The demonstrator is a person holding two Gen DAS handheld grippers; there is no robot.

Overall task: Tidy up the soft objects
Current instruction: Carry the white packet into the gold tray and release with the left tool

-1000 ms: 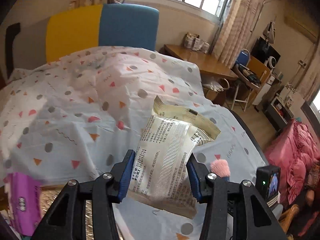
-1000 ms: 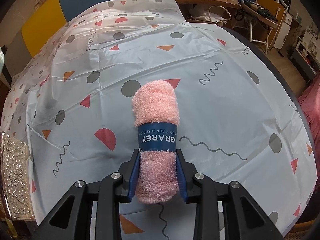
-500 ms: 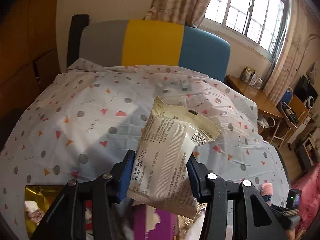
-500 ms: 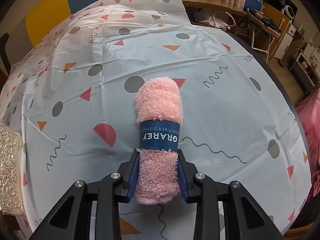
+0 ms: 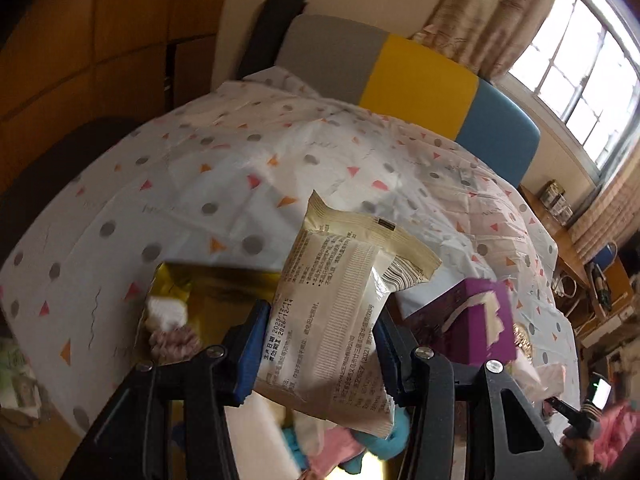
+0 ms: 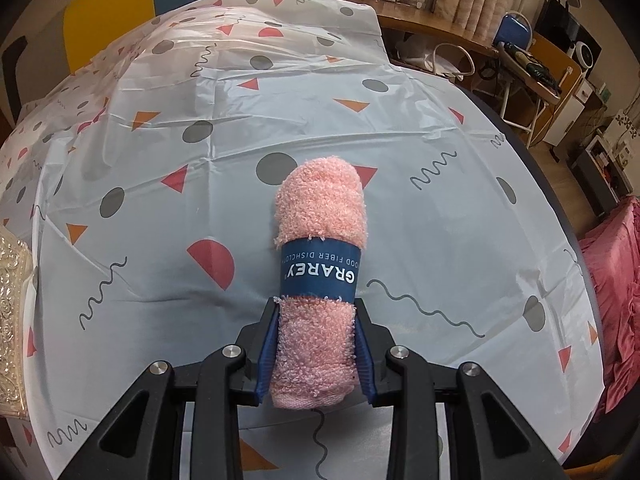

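Note:
In the left wrist view my left gripper [image 5: 318, 344] is shut on a cream printed soft packet [image 5: 340, 304], which stands upright between the blue pads above a gold box [image 5: 224, 292]. The box holds a white item, a pinkish scrunchie [image 5: 172, 342] and blue and pink soft things [image 5: 352, 446]. A purple tissue box [image 5: 476, 324] sits to the right. In the right wrist view my right gripper [image 6: 316, 346] is shut on a rolled pink towel [image 6: 322, 216] with a dark blue paper band [image 6: 320, 274], held over the patterned tablecloth [image 6: 200, 184].
A gold embossed box edge [image 6: 10, 320] shows at the left of the right wrist view. A grey, yellow and blue sofa back [image 5: 416, 84] stands behind the table. A wooden desk [image 6: 452, 36], chair and pink bedding [image 6: 616, 284] lie to the right.
The left gripper swung left with the packet, from over open cloth to above the gold box and purple tissue box. The right gripper barely shifted, still holding the towel.

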